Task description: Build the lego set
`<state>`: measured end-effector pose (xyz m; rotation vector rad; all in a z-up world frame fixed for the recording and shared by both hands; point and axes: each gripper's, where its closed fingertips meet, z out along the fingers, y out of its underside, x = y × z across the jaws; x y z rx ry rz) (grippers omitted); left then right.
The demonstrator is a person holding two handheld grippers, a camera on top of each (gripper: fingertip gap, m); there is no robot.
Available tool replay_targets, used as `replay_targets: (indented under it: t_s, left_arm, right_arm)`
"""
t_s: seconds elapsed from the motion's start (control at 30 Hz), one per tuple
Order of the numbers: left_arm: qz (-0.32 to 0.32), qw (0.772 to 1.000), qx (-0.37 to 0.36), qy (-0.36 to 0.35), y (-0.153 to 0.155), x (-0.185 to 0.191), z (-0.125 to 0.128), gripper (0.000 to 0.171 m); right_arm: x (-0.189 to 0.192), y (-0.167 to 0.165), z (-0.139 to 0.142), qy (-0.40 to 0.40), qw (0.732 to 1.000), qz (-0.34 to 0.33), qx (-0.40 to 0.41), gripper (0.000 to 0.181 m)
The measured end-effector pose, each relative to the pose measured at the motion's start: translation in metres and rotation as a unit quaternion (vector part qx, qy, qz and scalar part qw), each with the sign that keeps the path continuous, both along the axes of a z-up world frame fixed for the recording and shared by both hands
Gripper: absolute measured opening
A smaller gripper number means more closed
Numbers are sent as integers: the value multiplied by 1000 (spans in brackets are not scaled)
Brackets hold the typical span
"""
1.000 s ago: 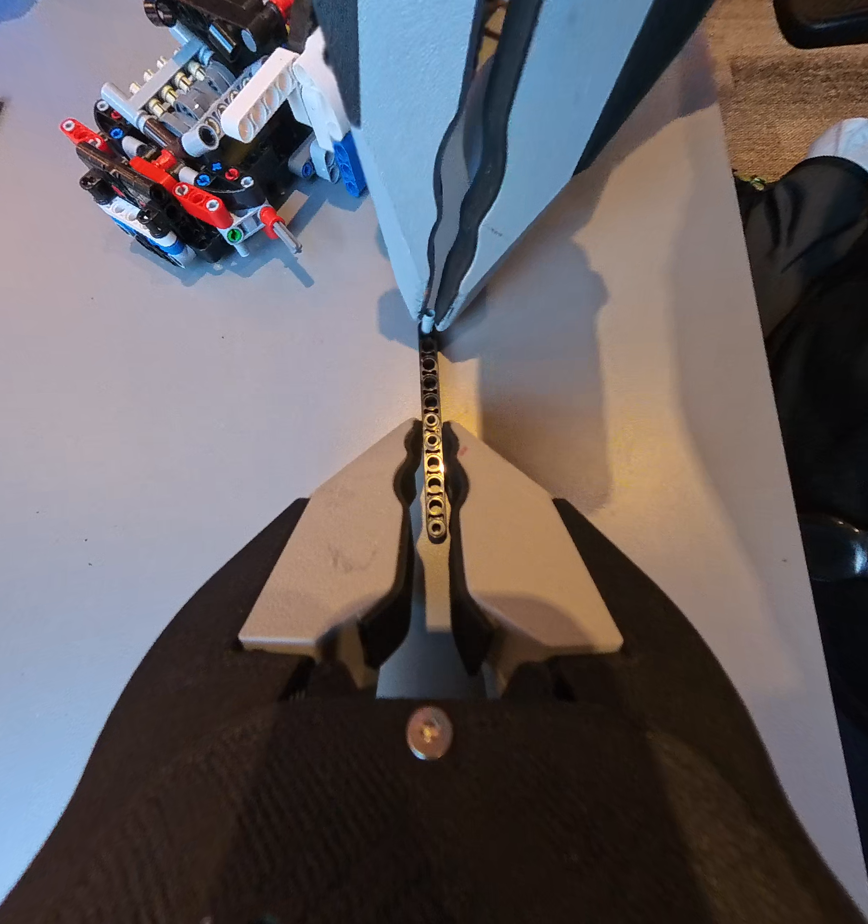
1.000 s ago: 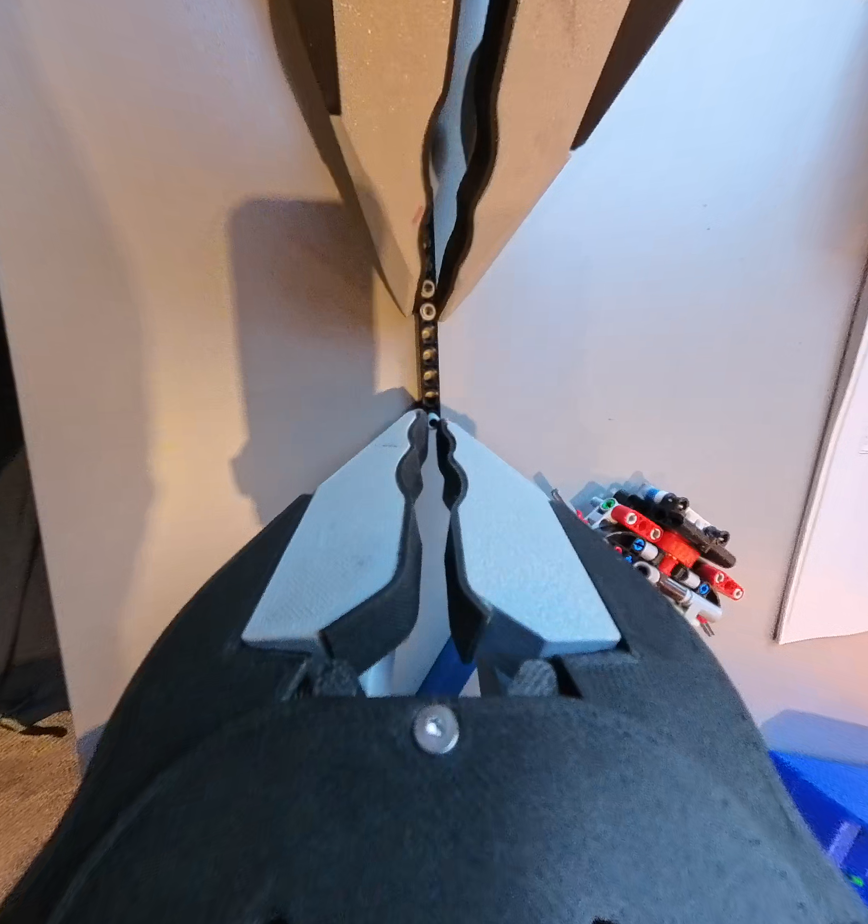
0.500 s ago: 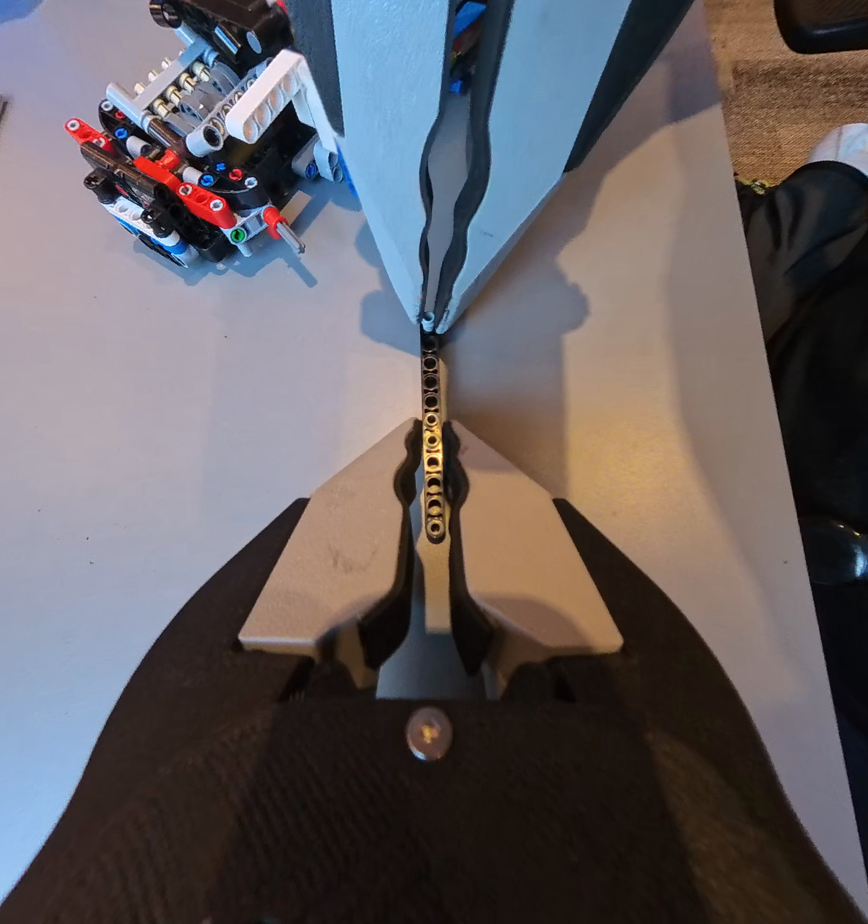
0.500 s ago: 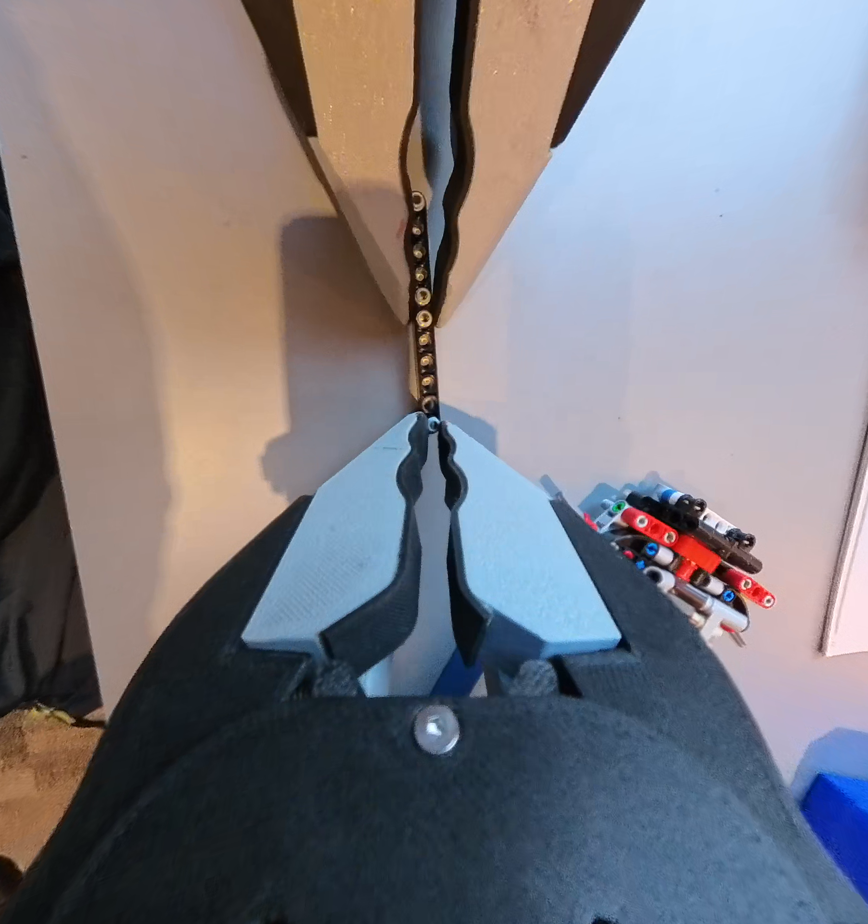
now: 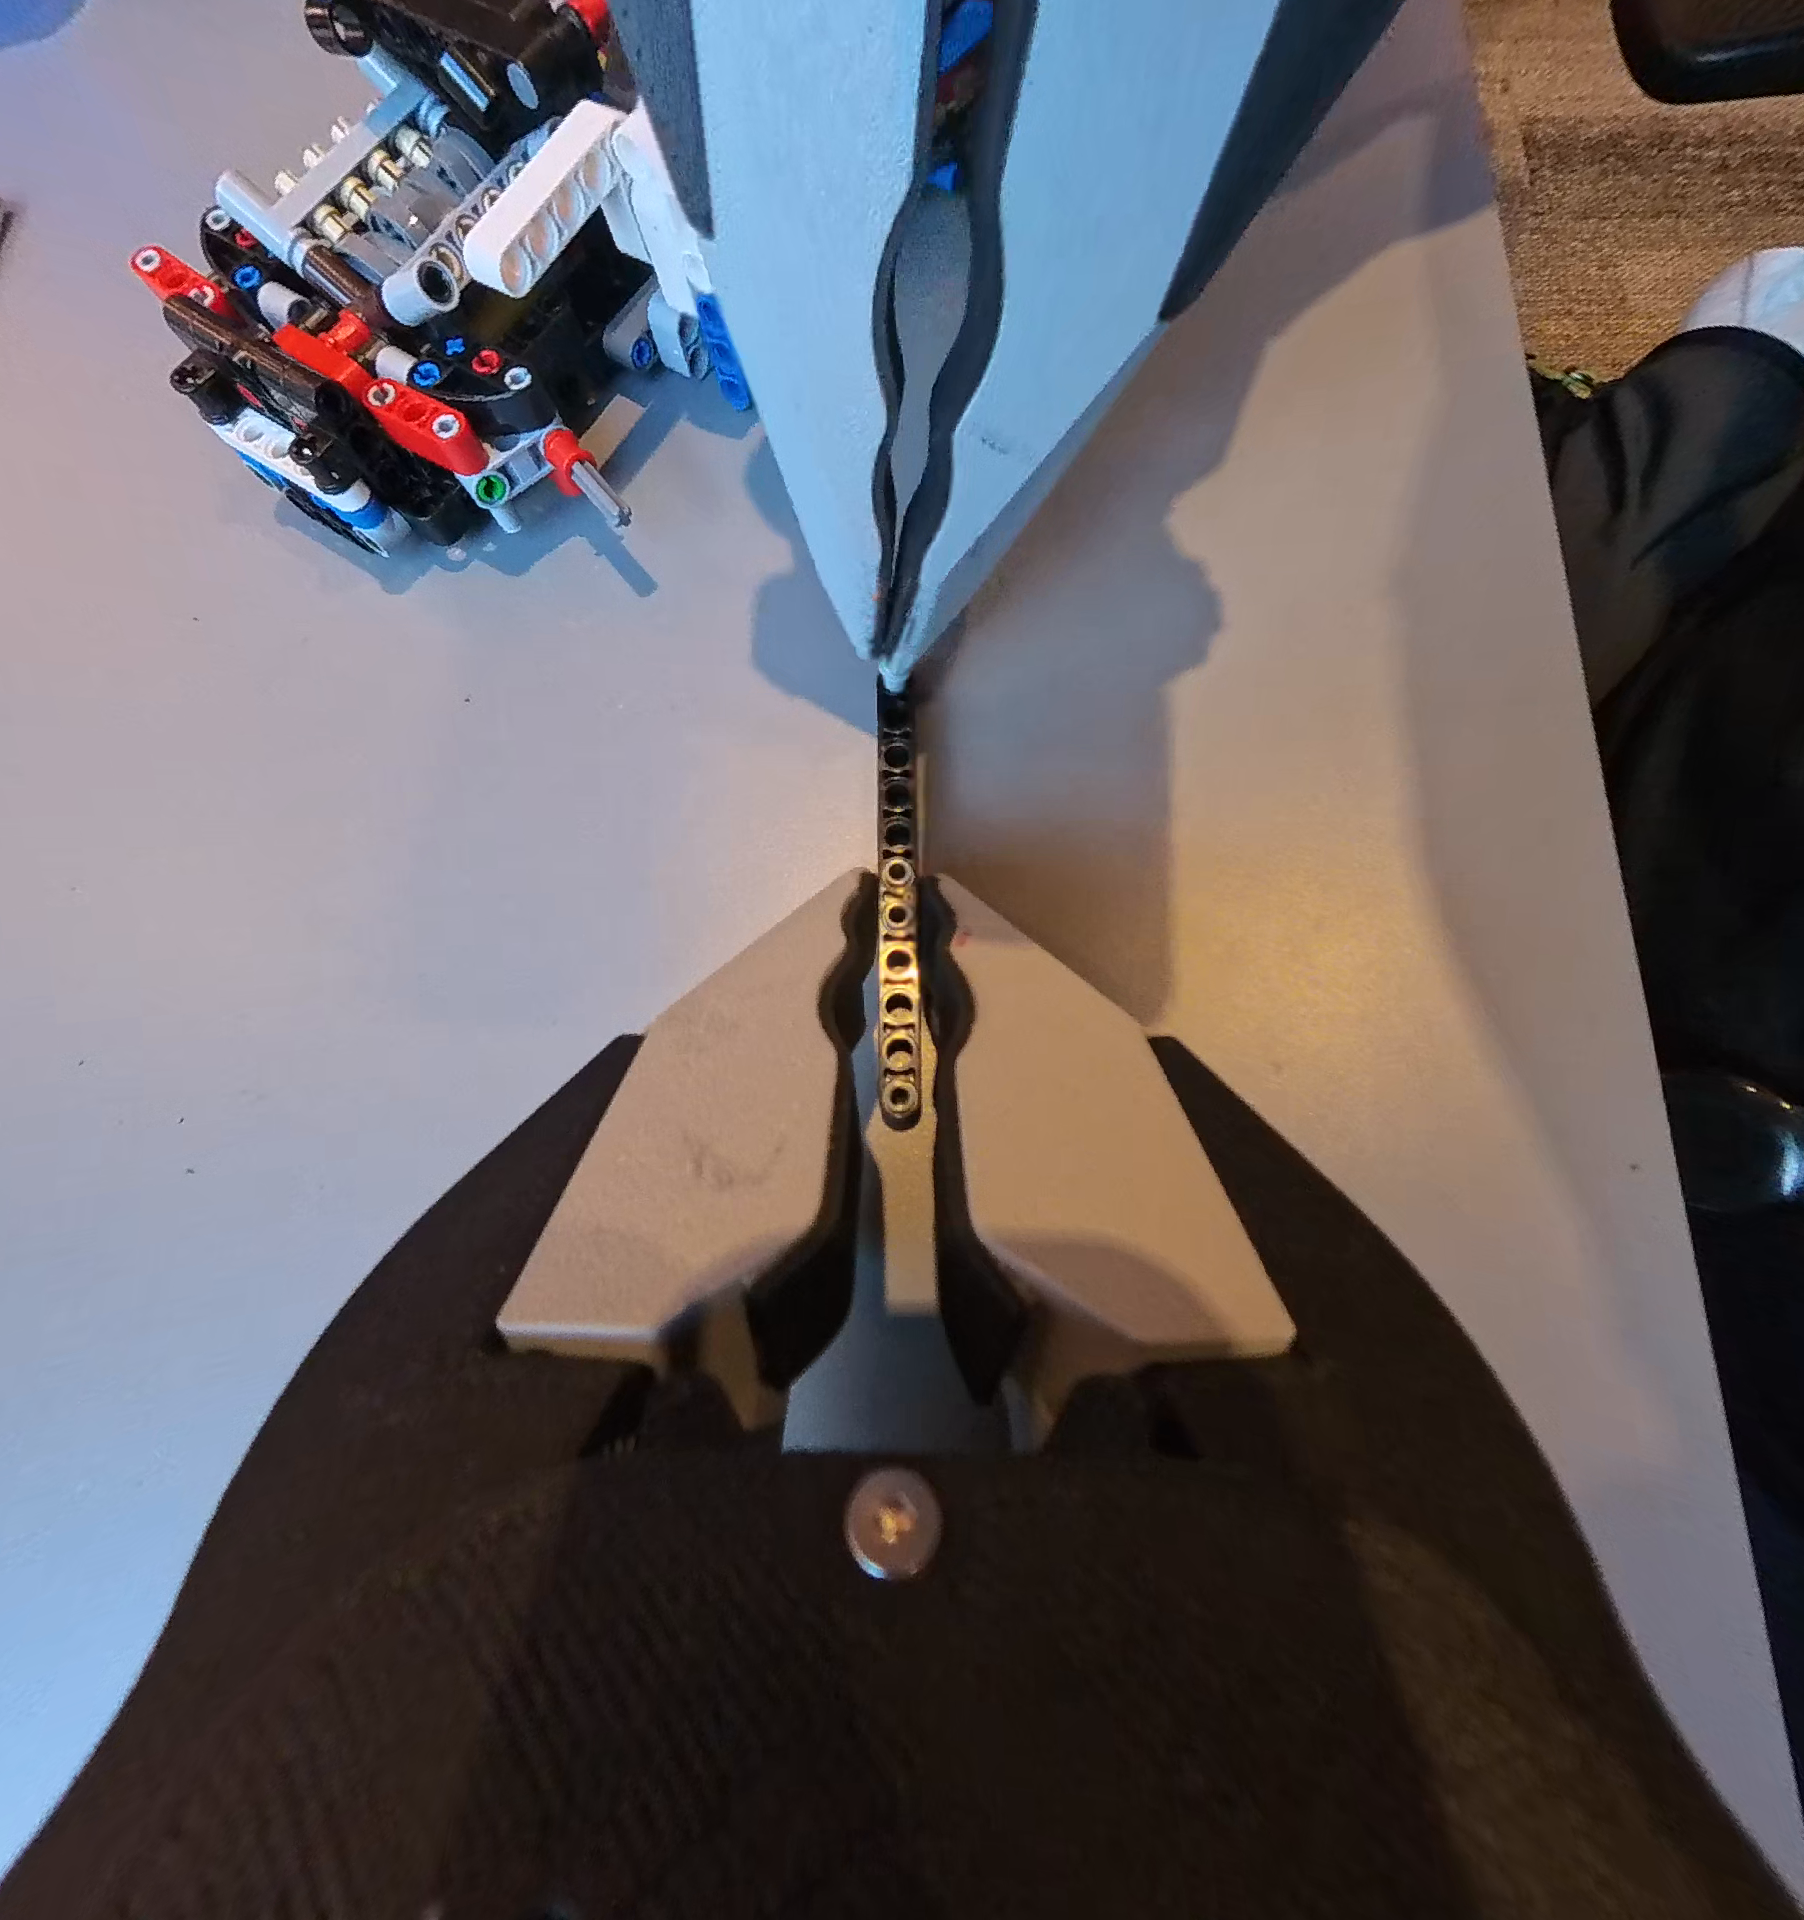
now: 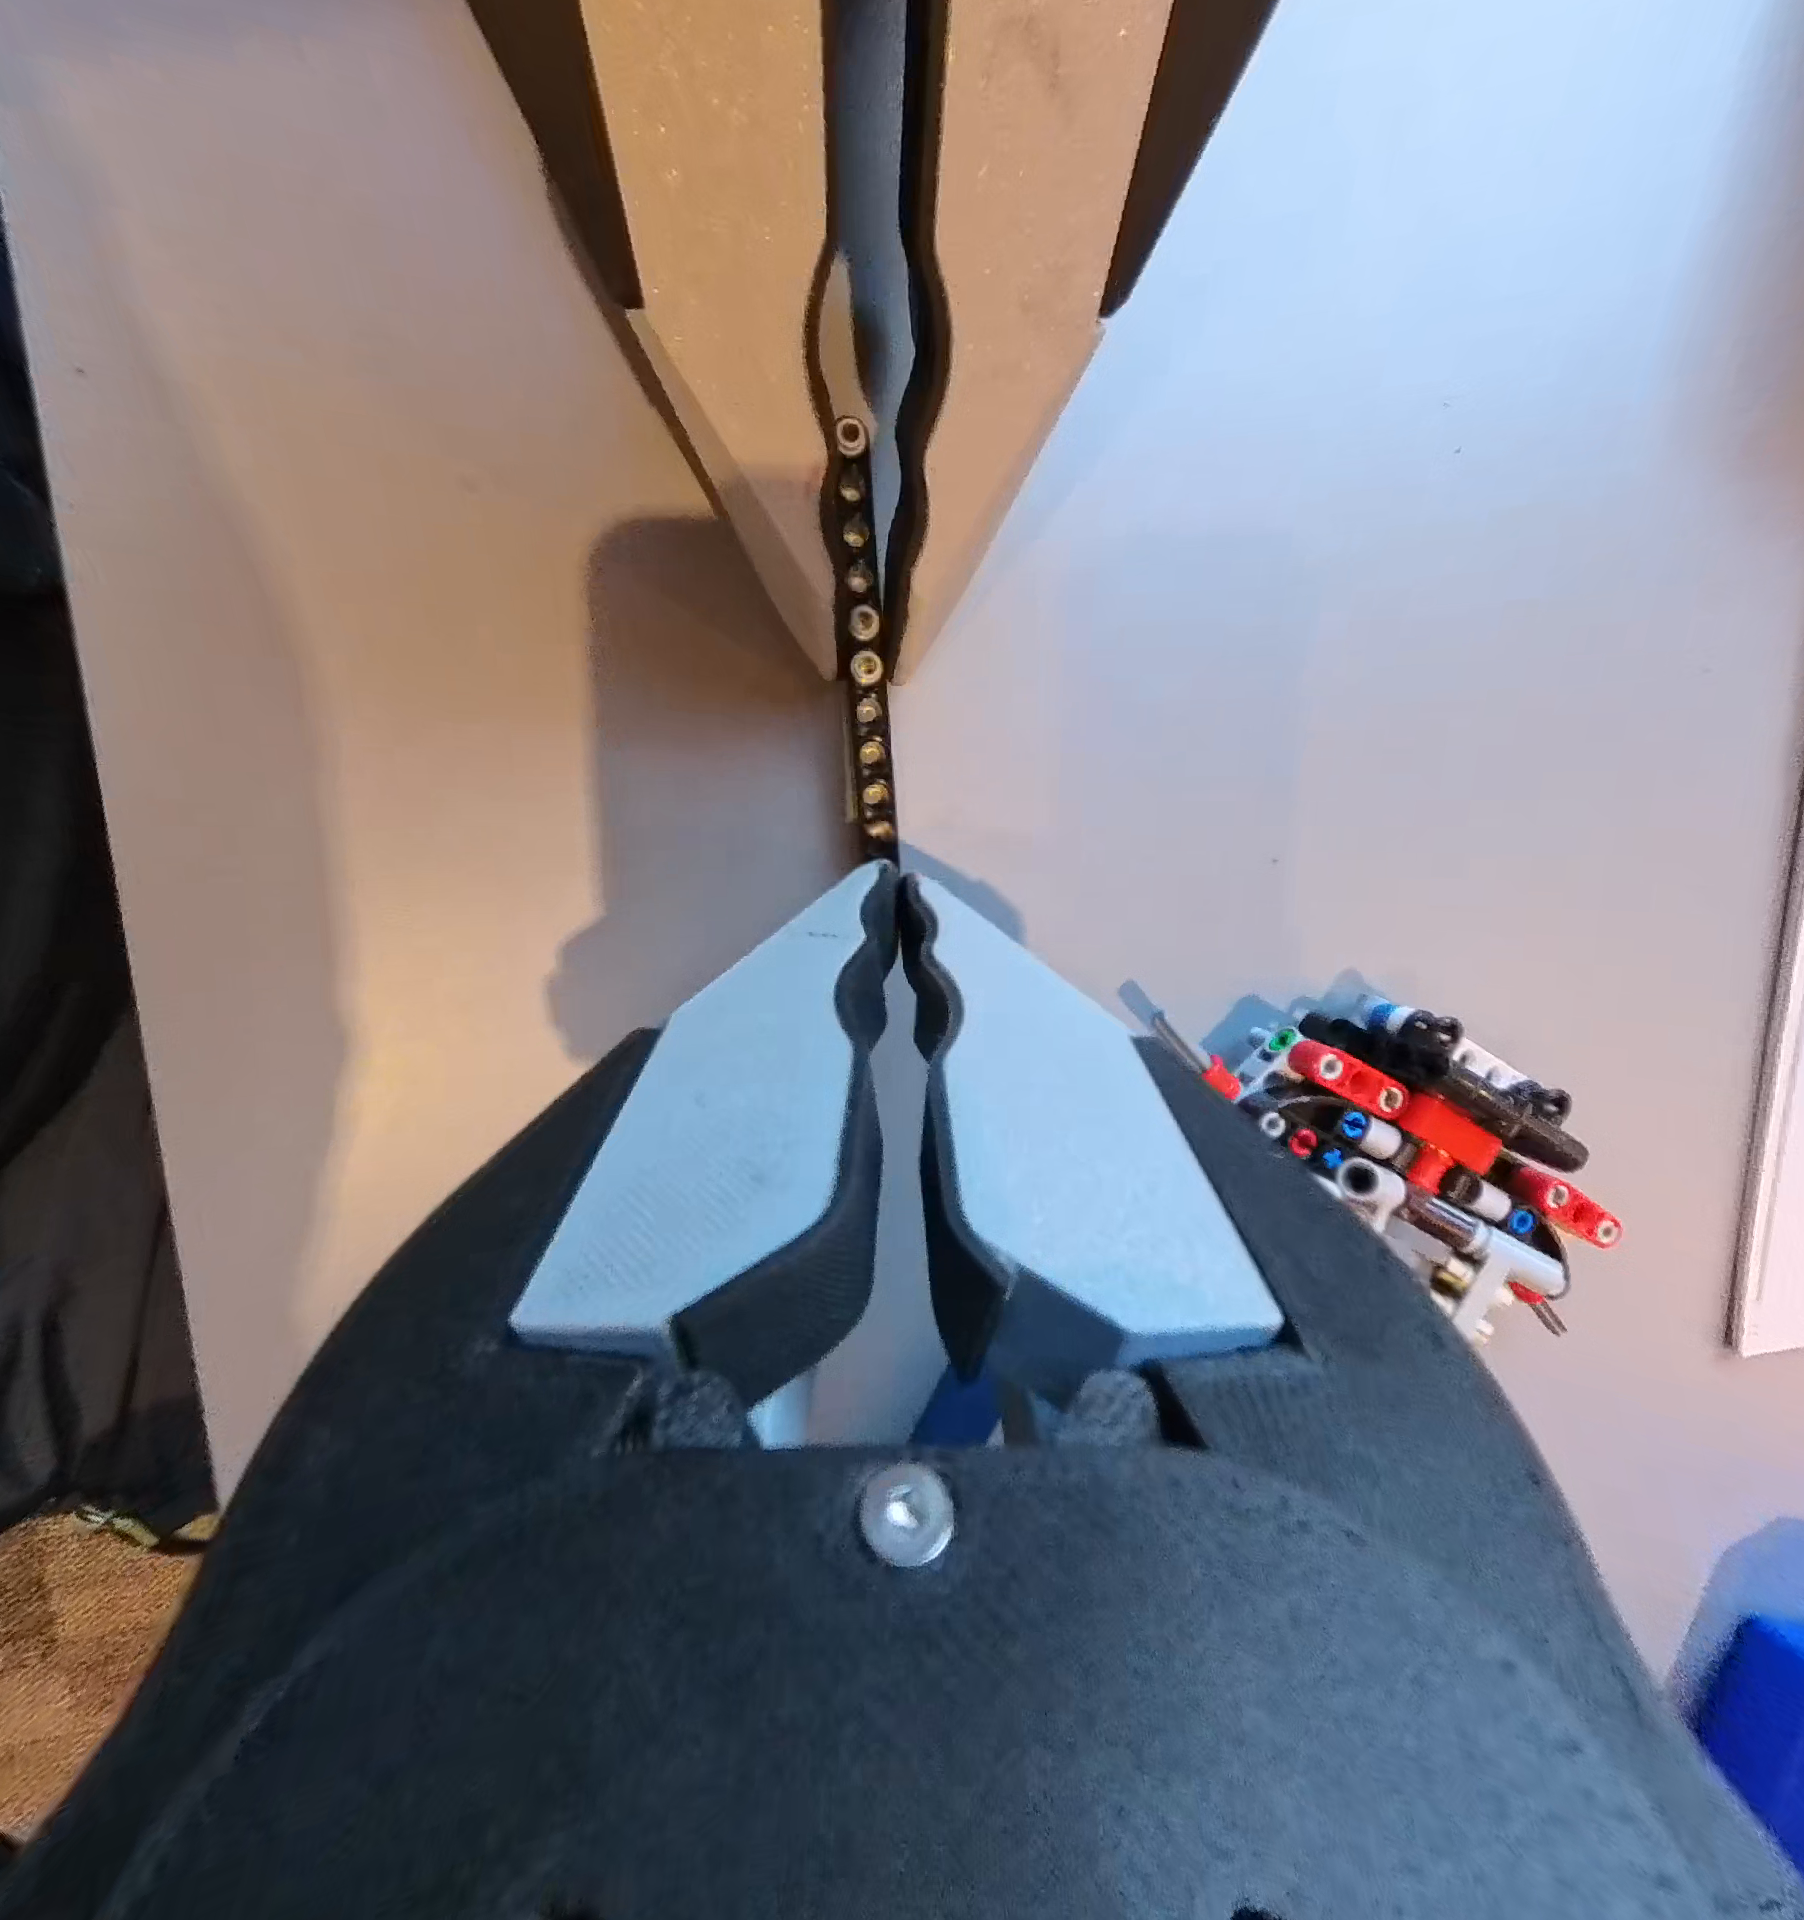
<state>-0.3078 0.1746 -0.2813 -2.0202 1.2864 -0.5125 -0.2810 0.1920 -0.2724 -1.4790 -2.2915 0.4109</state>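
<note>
Tongs on the left (image 5: 900,883) grip a black beam (image 5: 898,935). Right tongs (image 6: 900,878) are closed on its far end, model (image 6: 1397,1143) just beside them.

Left gripper (image 5: 903,894) clamped on what I hold, fingers (image 5: 732,1091) nearly together. Right gripper (image 6: 900,881) facing it tip to tip, fingertips (image 6: 867,894) pinched together at my end. Both level, aligned nose to nose.

Opposed close wrist views, shared black beam (image 5: 896,935).
</note>
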Motion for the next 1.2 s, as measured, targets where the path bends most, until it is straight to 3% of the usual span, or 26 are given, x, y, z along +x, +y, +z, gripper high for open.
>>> replay_targets:
  t_s: [0.57,0.83,0.97,1.1,1.17,1.2]
  left_arm:
    - [0,1000,-1,-1,0,0,0,4]
    - [1,1000,0,0,0,0,0,5]
    - [10,1000,1,0,3,-2,0,4]
    - [4,1000,12,-10,3,-3,5,4]
    - [2,1000,11,-21,3,-3,8,4]
    - [0,1000,7,-29,3,-3,9,18]
  right_arm:
    - [1,0,-5,-20,998,33,44,0]
    - [-3,1,2,38,999,-33,-9,0]
    - [-5,-1,9,85,994,-62,-35,11]
    - [-6,-2,-2,103,991,-76,-25,27]
    - [-6,-3,-7,106,991,-77,-22,27]
    - [-7,-2,-7,110,991,-79,-19,27]
